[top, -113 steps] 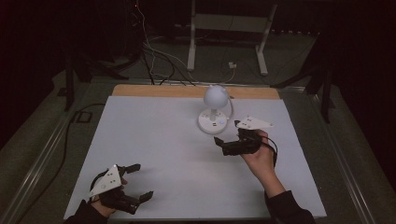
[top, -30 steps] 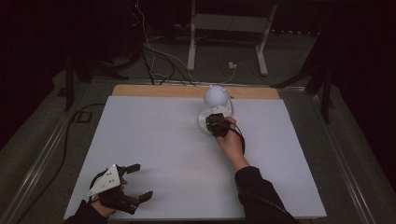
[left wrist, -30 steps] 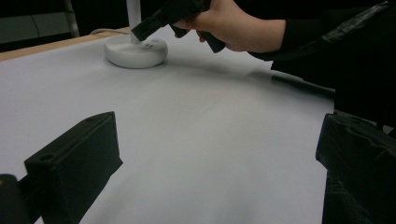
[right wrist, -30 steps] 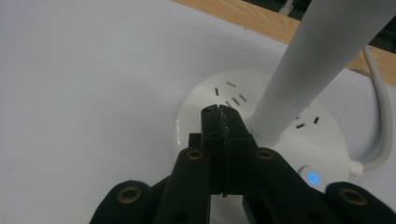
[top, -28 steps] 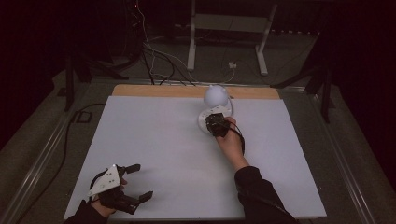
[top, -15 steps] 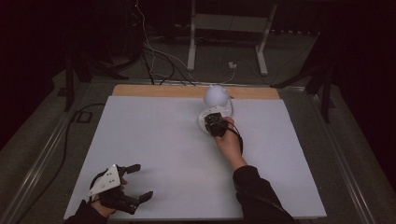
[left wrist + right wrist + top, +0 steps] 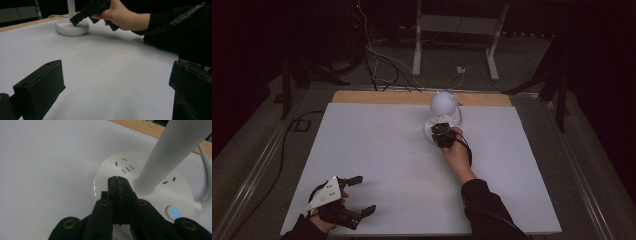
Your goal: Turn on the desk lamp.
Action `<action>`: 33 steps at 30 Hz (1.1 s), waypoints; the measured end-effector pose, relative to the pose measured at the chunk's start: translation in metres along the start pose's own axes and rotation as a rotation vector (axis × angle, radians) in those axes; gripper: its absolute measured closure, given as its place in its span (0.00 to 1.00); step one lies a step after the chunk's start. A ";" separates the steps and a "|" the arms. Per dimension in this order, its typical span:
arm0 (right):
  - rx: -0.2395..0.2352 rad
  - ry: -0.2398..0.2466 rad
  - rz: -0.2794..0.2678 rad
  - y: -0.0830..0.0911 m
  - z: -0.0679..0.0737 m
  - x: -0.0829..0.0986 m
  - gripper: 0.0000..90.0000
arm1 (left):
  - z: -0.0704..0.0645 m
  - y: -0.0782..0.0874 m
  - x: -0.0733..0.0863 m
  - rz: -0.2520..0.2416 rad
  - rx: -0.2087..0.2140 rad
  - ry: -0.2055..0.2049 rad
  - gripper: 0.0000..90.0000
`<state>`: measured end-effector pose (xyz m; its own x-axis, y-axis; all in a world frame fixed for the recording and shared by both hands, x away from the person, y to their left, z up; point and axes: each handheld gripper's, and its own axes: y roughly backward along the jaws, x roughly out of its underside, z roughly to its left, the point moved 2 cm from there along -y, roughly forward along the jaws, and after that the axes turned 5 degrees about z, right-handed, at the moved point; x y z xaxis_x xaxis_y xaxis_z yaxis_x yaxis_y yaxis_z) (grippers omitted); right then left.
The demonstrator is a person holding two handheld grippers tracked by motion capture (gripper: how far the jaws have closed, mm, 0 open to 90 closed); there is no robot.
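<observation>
High view: right gripper [image 7: 441,134] now on lamp base [image 7: 430,131], whereas few seconds back it hung off to base's right, above table. Over last second barely any shift. Jaws pressed together, tip down on base top beside stem [image 7: 167,155], nothing between them. Button [image 7: 174,212] glows blue just right of tip, so press likely aimed there, tip apparently off mark. Lamp head [image 7: 443,102] above base. Left gripper [image 7: 354,197] unmoved, well away from base at near table [image 7: 377,145] edge, jaws spread, empty. Power cord [image 7: 206,177] behind base; stem crowds approach.
</observation>
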<state>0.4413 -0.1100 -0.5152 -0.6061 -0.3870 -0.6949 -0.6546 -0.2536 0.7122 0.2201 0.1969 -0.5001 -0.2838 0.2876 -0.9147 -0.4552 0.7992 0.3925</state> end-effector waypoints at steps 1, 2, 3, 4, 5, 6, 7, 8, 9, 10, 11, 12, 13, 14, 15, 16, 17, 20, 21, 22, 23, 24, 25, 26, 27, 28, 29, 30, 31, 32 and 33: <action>0.002 0.001 -0.003 0.000 0.000 0.000 1.00 | 0.000 0.000 0.000 0.000 -0.001 0.001 0.00; 0.005 0.001 -0.005 0.000 0.001 0.000 1.00 | 0.000 0.000 0.000 0.000 -0.001 0.000 0.00; 0.007 0.002 -0.005 0.000 0.001 0.001 1.00 | 0.000 0.000 0.000 -0.001 -0.001 0.001 0.00; 0.010 0.005 -0.004 0.000 0.001 0.000 1.00 | 0.000 0.000 0.000 -0.001 -0.001 0.001 0.00; 0.013 0.008 -0.003 0.000 0.001 0.000 1.00 | 0.000 0.000 0.000 0.000 -0.001 0.000 0.00; 0.014 0.010 -0.002 0.000 0.001 0.000 1.00 | 0.000 0.000 0.000 -0.001 0.000 0.001 0.00; 0.015 0.011 0.000 0.000 0.002 0.000 1.00 | 0.000 0.000 0.000 0.000 0.000 0.001 0.00; 0.018 0.014 0.002 0.000 0.002 -0.001 1.00 | 0.000 0.000 0.000 0.000 0.000 0.000 0.00; 0.026 0.025 0.004 0.000 0.003 0.000 1.00 | 0.000 0.000 0.000 0.001 0.001 0.000 0.00; 0.036 0.034 0.006 -0.001 0.004 -0.001 1.00 | 0.000 0.000 0.000 0.002 0.000 -0.001 0.00; 0.042 0.039 0.008 -0.001 0.004 -0.001 1.00 | 0.000 0.000 0.000 0.003 0.001 -0.001 0.00; 0.041 0.034 0.010 -0.001 0.004 -0.001 1.00 | 0.000 -0.001 0.000 0.003 0.001 -0.002 0.00; 0.040 0.026 0.009 -0.001 0.004 -0.001 1.00 | 0.000 -0.001 0.000 0.002 0.001 -0.002 0.00; 0.041 0.016 0.004 -0.001 0.004 -0.001 1.00 | -0.001 -0.001 0.000 0.000 0.002 -0.002 0.00; 0.047 0.022 0.005 -0.001 0.005 -0.001 1.00 | -0.001 -0.001 0.000 -0.001 0.002 -0.002 0.00; 0.048 0.029 0.012 -0.001 0.005 -0.002 1.00 | -0.001 0.000 0.000 -0.002 0.002 -0.002 0.00; 0.048 0.018 0.005 0.000 0.005 -0.002 1.00 | -0.001 0.000 0.000 -0.001 0.002 -0.002 0.00; 0.053 0.014 -0.042 0.008 0.008 -0.005 1.00 | 0.000 0.000 0.000 -0.005 0.002 0.002 0.00; 0.047 0.008 -0.046 0.010 0.009 -0.006 1.00 | 0.000 0.000 0.000 -0.004 0.000 0.002 0.00; 0.040 0.007 -0.046 0.011 0.010 -0.007 1.00 | 0.001 0.000 0.000 -0.004 0.001 0.001 0.00; 0.044 0.018 -0.050 0.012 0.011 -0.007 1.00 | 0.001 0.000 0.000 -0.003 0.002 0.002 0.00; 0.047 0.024 -0.051 0.012 0.012 -0.007 1.00 | 0.000 0.000 0.000 -0.003 0.002 0.000 0.00; 0.045 0.022 -0.051 0.013 0.012 -0.007 1.00 | 0.000 0.000 0.000 -0.002 0.002 -0.002 0.00; 0.042 0.018 -0.055 0.014 0.013 -0.006 1.00 | 0.000 0.000 0.000 -0.002 0.002 -0.001 0.00; 0.044 0.023 -0.057 0.015 0.013 -0.006 1.00 | 0.000 0.000 0.000 -0.002 0.001 -0.001 0.00; 0.046 0.030 -0.059 0.016 0.014 -0.005 0.99 | 0.000 0.000 0.000 -0.003 0.001 -0.001 0.00; 0.047 0.043 -0.061 0.016 0.014 -0.004 0.96 | 0.000 0.000 0.000 -0.002 0.002 0.000 0.00; 0.040 0.052 -0.054 0.016 0.015 -0.003 0.94 | 0.000 0.000 0.000 0.000 0.001 -0.001 0.00; 0.039 0.059 -0.060 0.017 0.016 -0.002 0.92 | 0.000 0.000 0.000 0.000 0.002 -0.002 0.00; 0.039 0.064 -0.060 0.018 0.016 -0.001 0.91 | 0.000 0.000 0.000 -0.001 0.002 -0.002 0.00; 0.038 0.065 -0.061 0.018 0.017 0.000 0.88 | 0.000 0.000 0.000 -0.002 0.002 -0.002 0.00</action>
<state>0.4217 -0.1000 -0.5039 -0.5346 -0.4286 -0.7283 -0.7070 -0.2453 0.6633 0.2202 0.1964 -0.5002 -0.2815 0.2869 -0.9157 -0.4536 0.8011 0.3905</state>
